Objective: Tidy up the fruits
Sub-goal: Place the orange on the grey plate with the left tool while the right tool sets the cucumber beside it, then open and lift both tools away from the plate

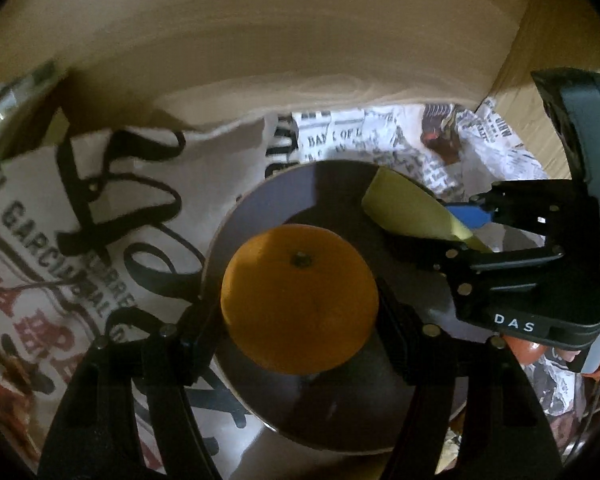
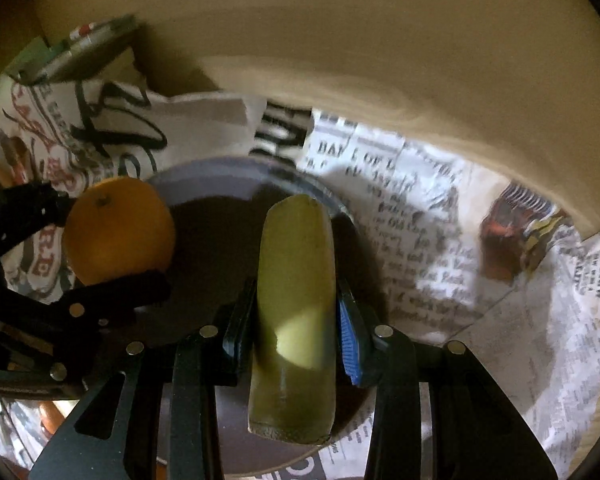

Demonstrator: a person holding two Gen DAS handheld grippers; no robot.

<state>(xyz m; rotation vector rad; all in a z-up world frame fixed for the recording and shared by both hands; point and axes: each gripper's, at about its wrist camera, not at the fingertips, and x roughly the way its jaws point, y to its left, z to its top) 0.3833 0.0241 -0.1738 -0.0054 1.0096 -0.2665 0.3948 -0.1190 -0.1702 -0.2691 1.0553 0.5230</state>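
Gripping orange [image 1: 299, 299], left gripper [image 1: 300, 320] clamps it over dark plate [image 1: 260, 208]. Right gripper [image 2: 294, 332] pinches banana piece [image 2: 296, 280] above same plate, beside orange. Printed newspaper [image 2: 420, 216] lies under plate.

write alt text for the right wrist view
The right gripper holds a yellow-green banana piece over a dark round plate. On the left, the left gripper holds an orange over the plate's edge; printed newspaper lies beneath.
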